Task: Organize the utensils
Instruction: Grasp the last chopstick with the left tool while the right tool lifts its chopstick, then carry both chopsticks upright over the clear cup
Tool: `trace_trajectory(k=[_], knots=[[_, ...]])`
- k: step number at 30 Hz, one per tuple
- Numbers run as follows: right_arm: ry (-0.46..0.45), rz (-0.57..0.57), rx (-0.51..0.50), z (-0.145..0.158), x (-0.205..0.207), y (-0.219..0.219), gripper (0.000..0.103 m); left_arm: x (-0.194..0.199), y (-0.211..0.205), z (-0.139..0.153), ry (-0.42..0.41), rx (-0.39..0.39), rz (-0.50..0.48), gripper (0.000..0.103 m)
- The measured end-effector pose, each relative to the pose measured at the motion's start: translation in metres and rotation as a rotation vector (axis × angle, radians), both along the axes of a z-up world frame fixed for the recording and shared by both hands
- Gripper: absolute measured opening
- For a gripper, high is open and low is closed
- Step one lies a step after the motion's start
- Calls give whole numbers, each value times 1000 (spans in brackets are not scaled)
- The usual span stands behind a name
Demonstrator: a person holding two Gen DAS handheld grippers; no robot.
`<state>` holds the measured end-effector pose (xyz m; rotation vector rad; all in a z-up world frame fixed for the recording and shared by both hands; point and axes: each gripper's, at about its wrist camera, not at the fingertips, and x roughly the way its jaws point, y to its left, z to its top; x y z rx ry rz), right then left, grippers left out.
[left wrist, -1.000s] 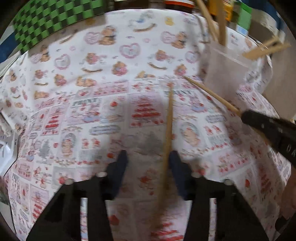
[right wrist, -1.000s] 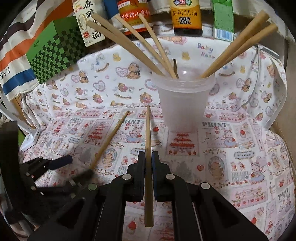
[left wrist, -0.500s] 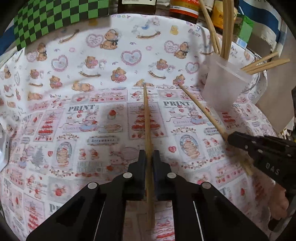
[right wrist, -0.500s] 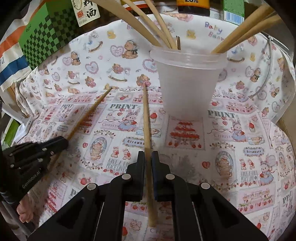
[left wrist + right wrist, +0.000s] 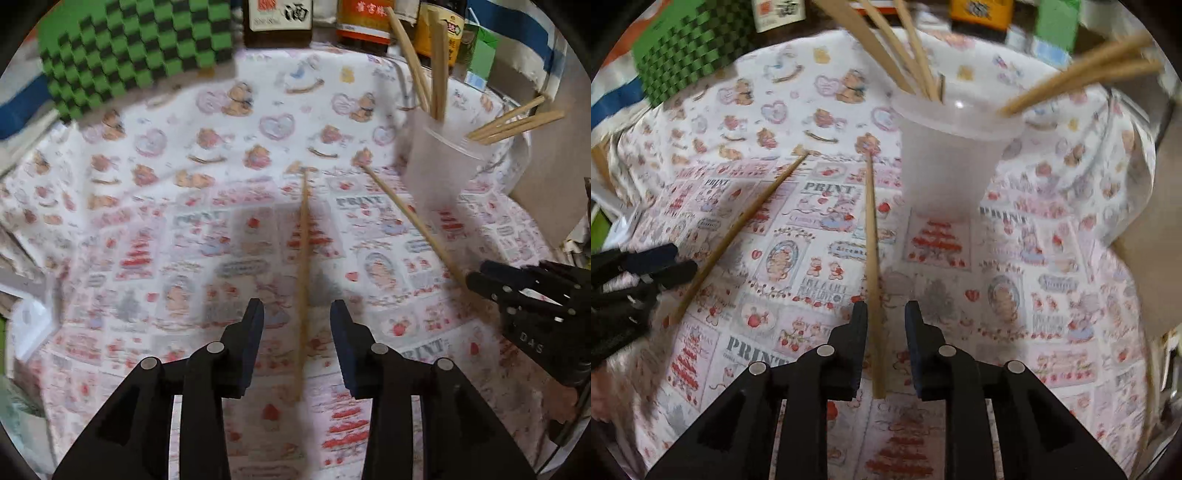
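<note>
Left wrist view: left gripper [image 5: 297, 334] jaws, clamped half a second ago, are opening; chopstick [image 5: 303, 258] lies loose between them. Right gripper [image 5: 886, 332] likewise opening around its chopstick [image 5: 872, 251]. Cup [image 5: 951, 162] ahead-right; neither stick delivered, likely regrasp.

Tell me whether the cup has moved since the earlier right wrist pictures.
Cannot tell: the cup keeps its place on the tablecloth, above the same strawberry-cake print; the camera itself shifts.
</note>
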<state>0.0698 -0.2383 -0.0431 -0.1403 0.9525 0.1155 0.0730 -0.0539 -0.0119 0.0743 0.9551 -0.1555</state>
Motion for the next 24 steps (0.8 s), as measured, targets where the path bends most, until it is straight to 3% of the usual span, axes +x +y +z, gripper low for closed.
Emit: trace_trajectory(k=[6,9,10,14,16,18,21,24], knots=[[76,-4,7,-12,5,-1,22,11,2,-27,133,-11,8,36],[79,-2,10,-14,5,-2,21,12,2,-32,150,-10,20,36],[79,-3,10,-14,5,-2,18,11,1,-33,144,-2,20,34],[73,0,1,-15,7,-1,9,13,5,-34,142,-13,39,8],[67,2,16,-14,8,-1,9,14,9,-34,140,-52,59,8],[40,-4,32,-9,6,-2,9,10,13,-26,94,-58,74,8],[-21,16,129,7,-2,-7,8,-3,15,-2,-43,-75,85,8],[-152,8,144,29,-14,-11,8,-22,20,25,-196,-91,113,6]])
